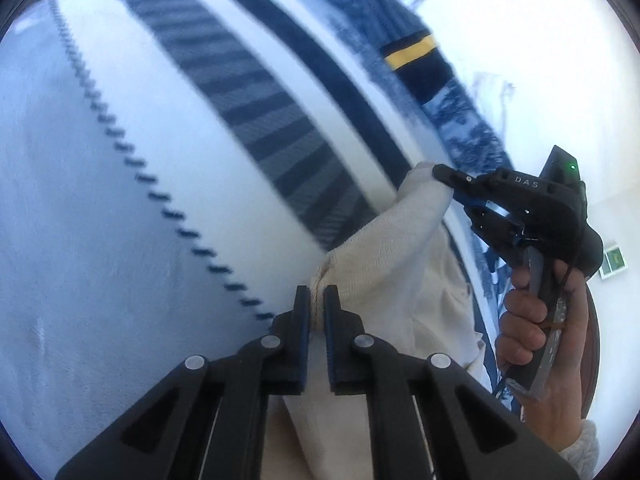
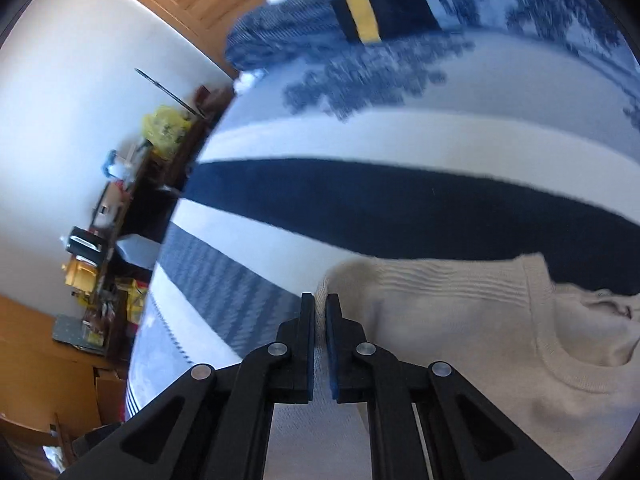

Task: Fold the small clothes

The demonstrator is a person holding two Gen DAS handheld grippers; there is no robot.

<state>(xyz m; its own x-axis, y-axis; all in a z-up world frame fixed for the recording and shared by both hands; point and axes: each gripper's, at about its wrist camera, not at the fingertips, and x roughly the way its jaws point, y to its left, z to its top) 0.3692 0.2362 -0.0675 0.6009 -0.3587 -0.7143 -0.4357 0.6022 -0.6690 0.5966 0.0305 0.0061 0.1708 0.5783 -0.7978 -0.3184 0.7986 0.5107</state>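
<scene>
A small cream knit garment (image 1: 400, 240) hangs between my two grippers above a striped blanket (image 1: 120, 160). My left gripper (image 1: 317, 294) is shut on a bunched edge of the garment. My right gripper (image 1: 440, 172), seen in the left wrist view, pinches the garment's other corner. In the right wrist view my right gripper (image 2: 321, 300) is shut on the cream garment (image 2: 460, 312), whose ribbed neckline curves to the right.
The white and navy striped blanket (image 2: 400, 208) covers the surface below. A dark blue knit item with a yellow band (image 1: 412, 54) lies at the far side, also in the right wrist view (image 2: 368, 4). A cluttered wooden shelf (image 2: 120, 208) stands at the left.
</scene>
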